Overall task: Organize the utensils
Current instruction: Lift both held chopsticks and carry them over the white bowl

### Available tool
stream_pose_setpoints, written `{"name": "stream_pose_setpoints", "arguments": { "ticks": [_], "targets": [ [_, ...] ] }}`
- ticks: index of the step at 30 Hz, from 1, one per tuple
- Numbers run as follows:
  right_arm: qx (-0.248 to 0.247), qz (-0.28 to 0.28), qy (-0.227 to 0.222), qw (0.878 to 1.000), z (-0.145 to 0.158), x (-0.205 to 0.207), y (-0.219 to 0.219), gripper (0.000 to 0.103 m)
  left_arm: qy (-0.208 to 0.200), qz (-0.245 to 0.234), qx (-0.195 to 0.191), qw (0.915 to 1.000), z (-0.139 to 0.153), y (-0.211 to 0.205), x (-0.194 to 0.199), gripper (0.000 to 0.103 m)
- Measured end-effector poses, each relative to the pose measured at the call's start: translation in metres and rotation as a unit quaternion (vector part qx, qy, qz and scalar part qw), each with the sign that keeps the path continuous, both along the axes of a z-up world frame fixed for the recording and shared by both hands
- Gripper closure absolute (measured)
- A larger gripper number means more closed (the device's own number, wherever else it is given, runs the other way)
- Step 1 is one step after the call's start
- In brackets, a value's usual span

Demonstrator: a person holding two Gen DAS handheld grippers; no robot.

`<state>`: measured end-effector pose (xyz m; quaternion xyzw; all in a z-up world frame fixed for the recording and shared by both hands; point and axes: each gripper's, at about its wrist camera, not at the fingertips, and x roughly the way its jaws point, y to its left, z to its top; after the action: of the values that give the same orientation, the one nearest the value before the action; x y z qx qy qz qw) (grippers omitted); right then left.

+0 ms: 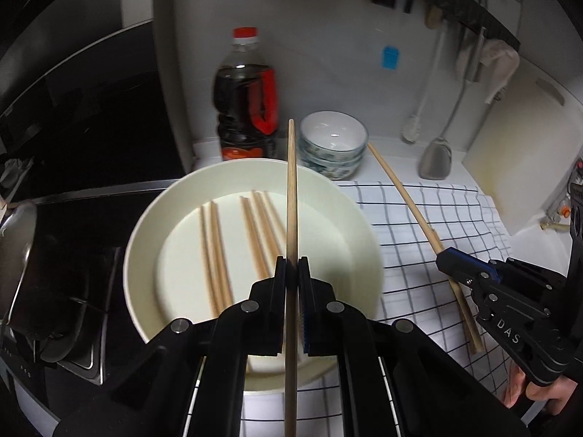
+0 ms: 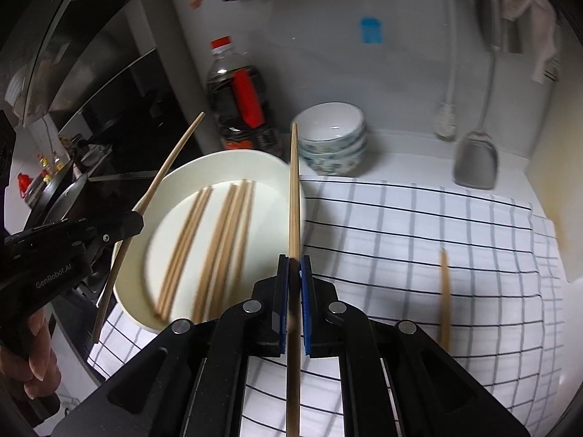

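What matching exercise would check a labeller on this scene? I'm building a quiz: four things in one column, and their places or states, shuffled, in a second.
Things:
1. left gripper
2. stacked bowls
3. loose chopstick
4. dark sauce bottle

Places or states:
A. lying alone on the checked cloth
B. standing by the wall, red cap on
C. shut on a chopstick above the white dish
D. beside the bottle, behind the dish

Pairs: 1-C, 2-D, 3-A, 4-B
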<state>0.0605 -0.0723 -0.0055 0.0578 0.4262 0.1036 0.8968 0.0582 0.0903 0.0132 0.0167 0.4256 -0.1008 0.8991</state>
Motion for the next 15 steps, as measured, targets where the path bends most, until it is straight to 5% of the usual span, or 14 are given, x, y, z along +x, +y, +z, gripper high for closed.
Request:
{"name": "stream_pose_setpoints", "arguments": {
  "ticks": [15],
  "targets": [
    [0.013, 0.038, 0.051, 0.998, -0.031, 0.063, 0.075, 0.097, 0.038, 0.033, -0.007, 0.9987, -0.044, 0.057, 0.049, 0.096]
  ]
}}
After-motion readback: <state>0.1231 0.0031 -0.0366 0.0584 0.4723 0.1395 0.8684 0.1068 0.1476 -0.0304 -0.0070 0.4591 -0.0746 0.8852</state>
